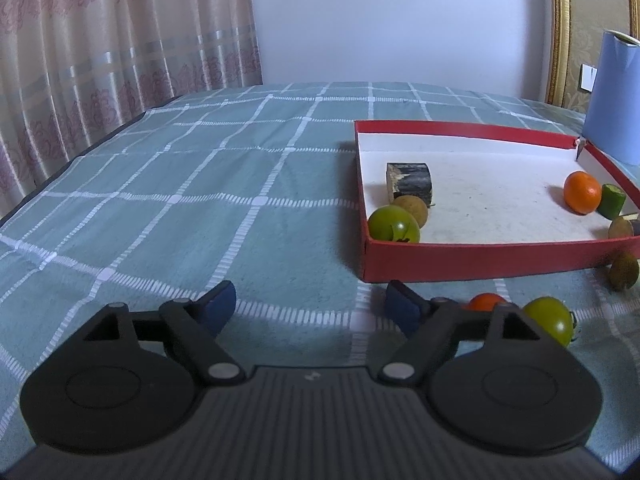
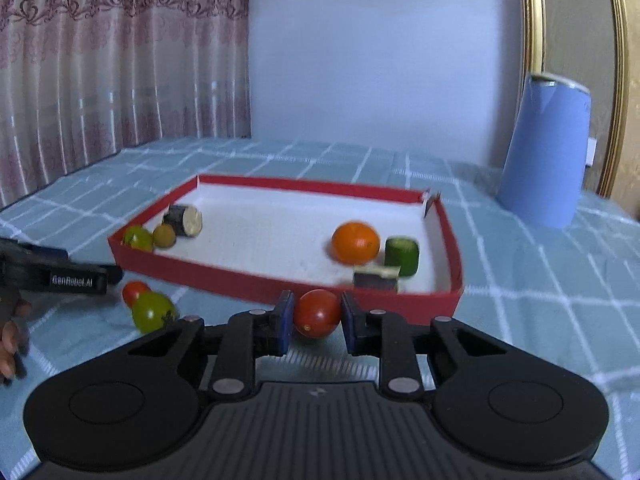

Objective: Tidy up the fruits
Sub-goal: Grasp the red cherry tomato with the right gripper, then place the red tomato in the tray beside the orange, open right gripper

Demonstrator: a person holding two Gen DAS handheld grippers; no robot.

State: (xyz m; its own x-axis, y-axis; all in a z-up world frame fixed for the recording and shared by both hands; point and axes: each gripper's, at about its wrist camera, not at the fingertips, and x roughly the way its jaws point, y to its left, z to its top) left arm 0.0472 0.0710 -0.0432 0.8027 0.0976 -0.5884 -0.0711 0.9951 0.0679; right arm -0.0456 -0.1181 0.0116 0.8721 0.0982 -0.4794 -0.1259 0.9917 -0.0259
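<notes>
Red tomato (image 2: 317,313): sits between our right tongs (image 2: 316,320), both blue pads (image 2: 285,320) against its sides; whether it is lifted off the cloth we cannot tell.
Right tongs: narrowed onto the red tomato, held at 6 o'clock of the red tray (image 2: 248,280), just outside its near wall, we judge so the fruit can go over that low wall.
Left tongs (image 1: 316,306): wide apart and holding nothing, low over the checked cloth (image 1: 200,200), with nothing between the fingers.
Loose fruit: a green tomato (image 1: 550,320) and a small orange tomato (image 1: 486,302) lie touching at 3 o'clock of the left tongs, outside the tray; we judge these the left side's nearest picks.
Brown fruit (image 1: 624,270): on the cloth at the tray's near right corner, outside it.
Tray contents: orange (image 2: 355,242) and green cylinder (image 2: 402,255) at the right end, a green tomato (image 2: 138,237), a brown fruit and a dark cylinder (image 2: 184,220) at the left end; the middle is bare, so there is room for more.
Blue container (image 2: 544,152): upright at 2 o'clock, well apart from the tray.
</notes>
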